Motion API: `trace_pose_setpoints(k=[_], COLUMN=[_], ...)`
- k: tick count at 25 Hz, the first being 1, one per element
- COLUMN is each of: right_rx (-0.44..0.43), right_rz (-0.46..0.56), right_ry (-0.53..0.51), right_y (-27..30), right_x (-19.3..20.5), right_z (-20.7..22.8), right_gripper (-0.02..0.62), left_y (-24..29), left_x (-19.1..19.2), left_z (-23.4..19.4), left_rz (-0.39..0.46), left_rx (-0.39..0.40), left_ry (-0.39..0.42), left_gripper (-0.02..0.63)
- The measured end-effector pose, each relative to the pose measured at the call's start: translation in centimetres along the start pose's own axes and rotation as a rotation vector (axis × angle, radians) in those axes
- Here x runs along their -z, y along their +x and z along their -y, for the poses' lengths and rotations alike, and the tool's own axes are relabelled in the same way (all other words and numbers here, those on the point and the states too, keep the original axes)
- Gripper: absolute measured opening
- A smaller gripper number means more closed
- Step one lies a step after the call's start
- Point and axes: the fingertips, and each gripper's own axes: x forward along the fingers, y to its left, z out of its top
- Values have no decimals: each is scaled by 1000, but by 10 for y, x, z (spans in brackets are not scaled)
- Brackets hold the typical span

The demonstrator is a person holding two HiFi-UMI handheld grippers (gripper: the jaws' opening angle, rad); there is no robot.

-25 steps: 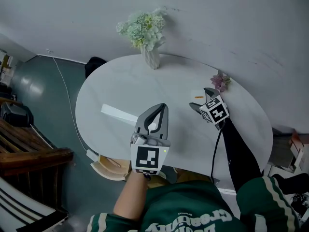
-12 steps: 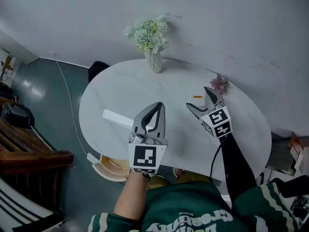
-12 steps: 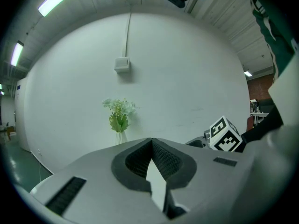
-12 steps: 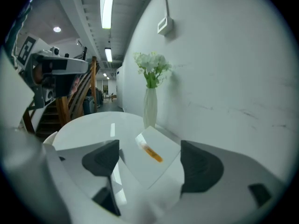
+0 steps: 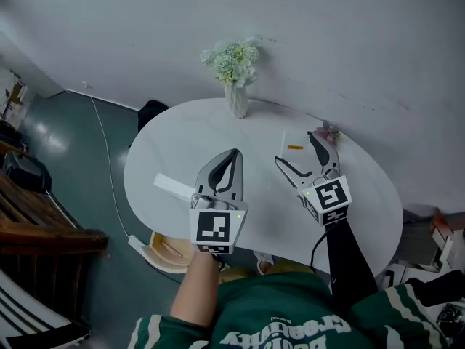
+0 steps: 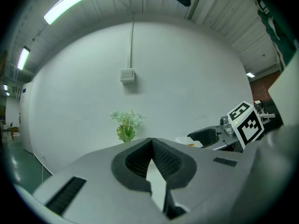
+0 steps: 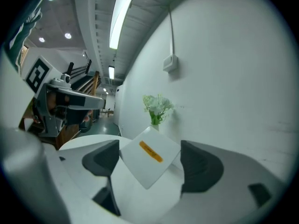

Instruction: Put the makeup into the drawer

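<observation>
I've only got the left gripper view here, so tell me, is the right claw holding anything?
Observer: Yes. The right claw is shut on a flat white square packet with an orange label, with its pads on two opposite corners.
Operator: Anything on the table that I can't see?
Observer: A flat white strip lies on the oval white table, to the left of the left claw.
Operator: And is there a drawer anywhere?
Observer: None shows in any view.
</observation>
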Motion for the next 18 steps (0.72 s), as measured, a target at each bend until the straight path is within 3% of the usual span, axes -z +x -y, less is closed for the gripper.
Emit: trace_pose_setpoints(k=[8, 13, 18], right_rx=[25, 21, -38], right_rz=[103, 115, 124], right_ry=[-38, -41, -50], right_y=[-23, -26, -13], right_x=[-51, -55, -59], right_z=[-5, -10, -33], right_gripper=[420, 422, 422], left_y=[-9, -17, -40], left_x=[-21, -18, -10], left_z=[-3, -7, -28], left_rz=[46, 41, 30], left_rx=[-13, -30, -100], left_ry=[5, 5, 0], left_gripper=[0, 0, 0])
